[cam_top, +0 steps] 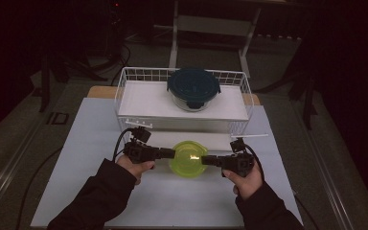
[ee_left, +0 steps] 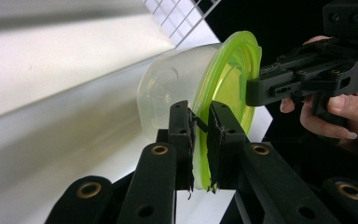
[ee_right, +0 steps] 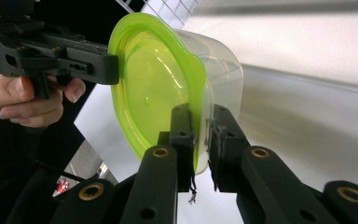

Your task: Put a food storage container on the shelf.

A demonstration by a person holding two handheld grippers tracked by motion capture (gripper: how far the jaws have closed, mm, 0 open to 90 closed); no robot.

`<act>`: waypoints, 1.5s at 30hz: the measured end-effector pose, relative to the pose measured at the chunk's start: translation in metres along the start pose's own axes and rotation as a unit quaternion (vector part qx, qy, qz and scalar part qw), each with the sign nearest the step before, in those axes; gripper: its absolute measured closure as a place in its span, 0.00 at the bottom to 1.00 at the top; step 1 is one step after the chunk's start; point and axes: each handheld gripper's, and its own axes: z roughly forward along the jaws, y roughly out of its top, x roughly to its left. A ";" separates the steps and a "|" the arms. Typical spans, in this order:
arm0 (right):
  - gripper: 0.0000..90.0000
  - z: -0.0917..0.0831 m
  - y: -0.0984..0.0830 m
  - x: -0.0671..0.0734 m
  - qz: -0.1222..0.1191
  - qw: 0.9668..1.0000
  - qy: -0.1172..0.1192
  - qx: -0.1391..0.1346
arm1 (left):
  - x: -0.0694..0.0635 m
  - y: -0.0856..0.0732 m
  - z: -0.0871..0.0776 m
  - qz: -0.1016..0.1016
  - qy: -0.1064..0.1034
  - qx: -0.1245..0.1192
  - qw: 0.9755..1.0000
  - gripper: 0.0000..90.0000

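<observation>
A clear round container with a lime-green lid hangs just above the white table, in front of the wire basket. My left gripper is shut on the lid's rim at its left side. My right gripper is shut on the rim at the opposite side. In the left gripper view the jaws pinch the green rim, and the right gripper clamps the far edge. The right gripper view has its own jaws on the rim of the lid, and the left gripper on the far edge.
A white wire basket stands at the back of the table on a raised white shelf. Inside it sits a glass container with a dark blue lid. White table surface spreads left, right and in front of the hands.
</observation>
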 end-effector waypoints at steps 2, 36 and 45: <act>0.90 -0.005 0.003 0.004 -0.005 1.000 0.001 -0.006 | -0.006 0.006 -0.005 0.008 -0.002 -0.003 1.000 0.89; 0.90 -0.071 0.110 0.063 -0.072 0.994 -0.002 -0.078 | -0.068 0.116 -0.070 0.069 0.013 -0.076 0.995 0.90; 0.90 -0.080 0.141 0.069 -0.080 0.992 -0.008 -0.093 | -0.074 0.149 -0.078 0.078 0.026 -0.079 0.993 0.90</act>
